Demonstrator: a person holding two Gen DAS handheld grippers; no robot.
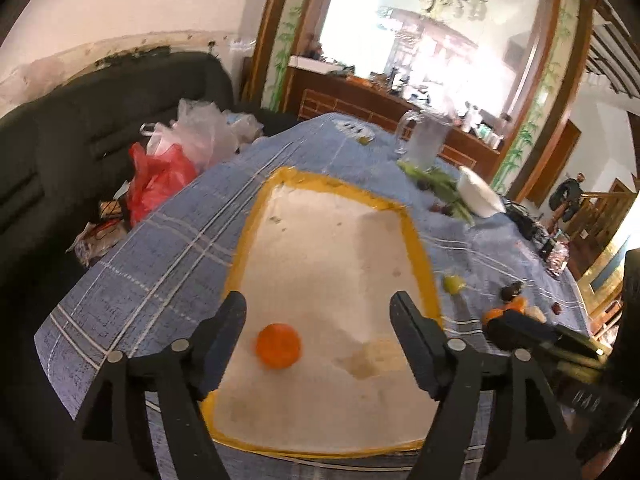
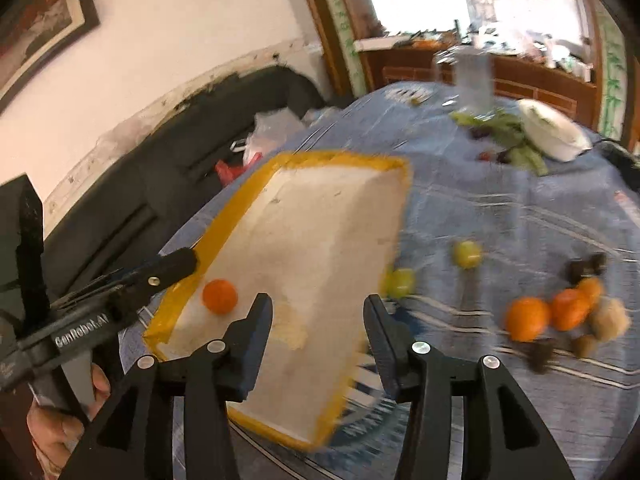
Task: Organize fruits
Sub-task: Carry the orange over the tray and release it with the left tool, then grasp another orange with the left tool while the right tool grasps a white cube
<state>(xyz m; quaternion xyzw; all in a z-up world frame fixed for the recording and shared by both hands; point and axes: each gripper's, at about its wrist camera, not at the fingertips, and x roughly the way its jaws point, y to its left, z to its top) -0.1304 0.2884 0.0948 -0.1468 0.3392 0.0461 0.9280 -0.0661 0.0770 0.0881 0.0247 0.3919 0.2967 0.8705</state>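
A white tray with a yellow rim [image 1: 416, 240] lies on the blue checked tablecloth. One orange [image 1: 279, 345] rests in its near left corner. My left gripper [image 1: 320, 312] hovers open just above the tray, and the orange lies free below and between its fingers. My right gripper [image 2: 318, 308] is open and empty over the tray's near right part [image 2: 320, 240]. The same orange [image 2: 219, 296] shows there beside one of the left gripper's fingers [image 2: 176, 266]. Right of the tray lie two green fruits [image 2: 466, 254], several oranges [image 2: 528, 318] and small dark fruits [image 2: 540, 354].
A clear jug [image 1: 426, 140], a tipped white bowl [image 1: 480, 192] and green leaves [image 1: 436, 184] stand at the table's far side. Plastic bags [image 1: 168, 168] lie on a dark sofa [image 1: 60, 140] left of the table. A hand [image 2: 60, 432] holds the left tool.
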